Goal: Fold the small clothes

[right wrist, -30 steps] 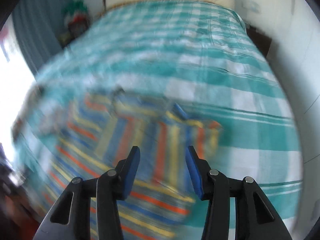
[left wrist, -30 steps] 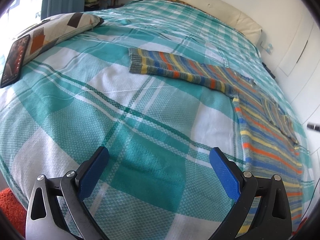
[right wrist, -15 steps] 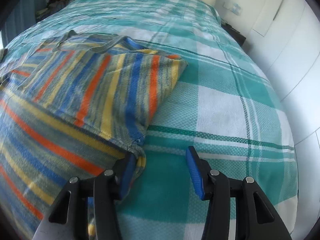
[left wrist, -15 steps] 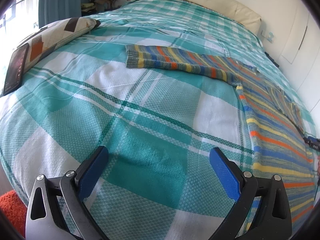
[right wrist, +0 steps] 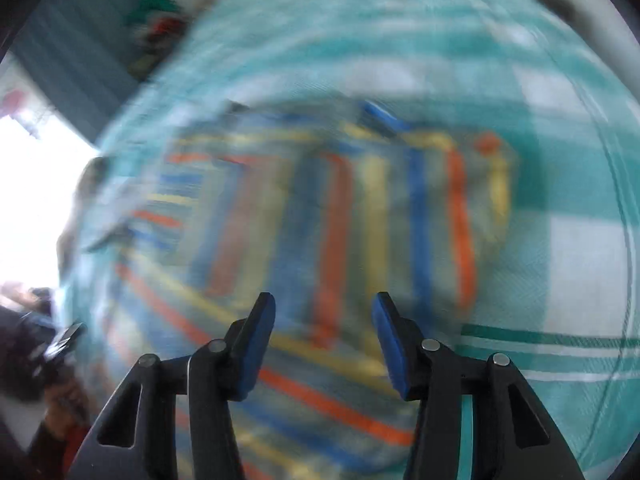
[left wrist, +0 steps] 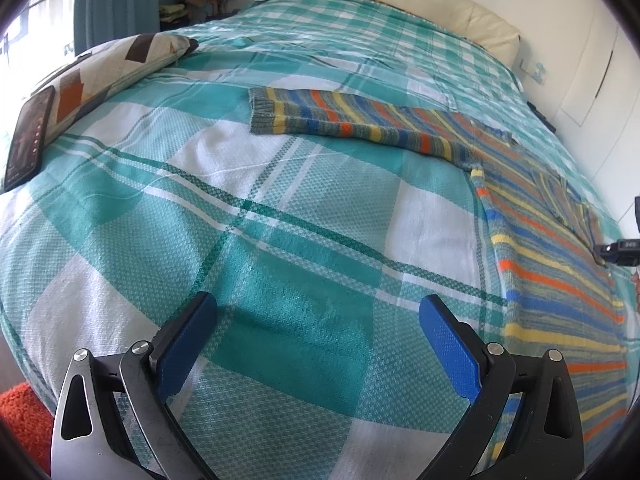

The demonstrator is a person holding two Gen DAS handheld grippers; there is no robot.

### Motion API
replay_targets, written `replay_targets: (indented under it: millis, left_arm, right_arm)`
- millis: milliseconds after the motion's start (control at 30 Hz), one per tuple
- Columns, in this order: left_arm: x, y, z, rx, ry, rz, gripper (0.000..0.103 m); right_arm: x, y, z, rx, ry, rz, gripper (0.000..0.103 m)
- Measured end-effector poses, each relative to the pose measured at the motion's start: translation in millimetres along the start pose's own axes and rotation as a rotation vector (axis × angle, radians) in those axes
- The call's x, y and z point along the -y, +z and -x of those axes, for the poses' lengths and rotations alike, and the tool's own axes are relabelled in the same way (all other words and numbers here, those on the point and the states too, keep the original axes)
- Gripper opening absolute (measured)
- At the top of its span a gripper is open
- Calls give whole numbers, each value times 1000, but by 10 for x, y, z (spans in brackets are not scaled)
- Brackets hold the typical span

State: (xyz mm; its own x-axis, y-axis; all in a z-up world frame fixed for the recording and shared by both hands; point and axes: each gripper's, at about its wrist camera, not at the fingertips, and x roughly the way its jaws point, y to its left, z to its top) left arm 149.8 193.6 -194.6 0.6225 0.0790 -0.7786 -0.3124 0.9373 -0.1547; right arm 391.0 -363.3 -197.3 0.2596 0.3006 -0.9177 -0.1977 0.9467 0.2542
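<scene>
Teal-and-white checked woven bedspread (left wrist: 280,216) covers the whole bed, with a cream padded headboard (left wrist: 400,4) at its far end. On the spread lies a small knitted jumper in orange, yellow, blue and grey stripes (left wrist: 540,240), spread flat toward the right side, one sleeve stretched out leftward across the checks. A patterned brown-and-cream pillow (left wrist: 116,64) sits at the left edge, a dark phone (left wrist: 28,140) propped beside it. The left gripper (left wrist: 316,336) hangs over bare bedspread, blue pads wide apart, nothing between them. The right gripper (right wrist: 324,336) (its view badly smeared) hovers above the jumper's folded sleeve; its jaws have just been closing, yet a gap shows and no cloth is pinched.
</scene>
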Motion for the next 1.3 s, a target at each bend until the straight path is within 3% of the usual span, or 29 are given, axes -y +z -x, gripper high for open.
replay_targets:
  millis: [33,67,233,333,400,433,500,600,733,867,1067,1133,1200,1300]
  left_arm:
    - [-3,-7,-3,-4,0,-2,101]
    - [-3,-12,-7,-8,-1,-5,101]
    - [53,-36,-59,-21,26,-44,102]
    - [105,-52,-82,-30,58,-71,102]
    - [122,-62,-99,-42,70,-81,102]
    - [128,-67,-103,-44,75,-85,102]
    - [124,-66,-100,-46,76,-88,102]
    - [112,-63,-106,-55,71,-86,102]
    - [121,-59,-154,-83,74,-94,102]
    - [125,-61,-171,-100,76,-99,102]
    - [128,-50,-115,-129,70,-121,102]
    - [78,24,24,-138,15,-90,101]
    - [-79,203,209,-96,-94,-2,101]
    - [-385,602,296,-66,-162,114,102]
  right_arm:
    - [45,-1,23,16,-5,-14,23]
    - [67,1,110,44,1,-39,23]
    - [-149,154,376,134,7,-2,46]
    - [-165,235,199,116,13,-28,47]
    - [-119,172,-48,9,-63,-47,47]
    - [-108,140,-79,5,-88,-32,46]
    - [-176,99,64,54,-103,-5,46]
    - [-265,-59,411,130,-50,-3,47]
    - [-412,-544,978,259,-90,56,66]
    - [-521,-1226,1336,344,-111,59,68]
    - [-720,-2248,1501,422,-115,4,68]
    - [-809,-2510,1530,436,-101,-24,68]
    - [-906,-2685,1550,456,-97,-17,68]
    - [-1033,-2796,1585,500,-121,23,68]
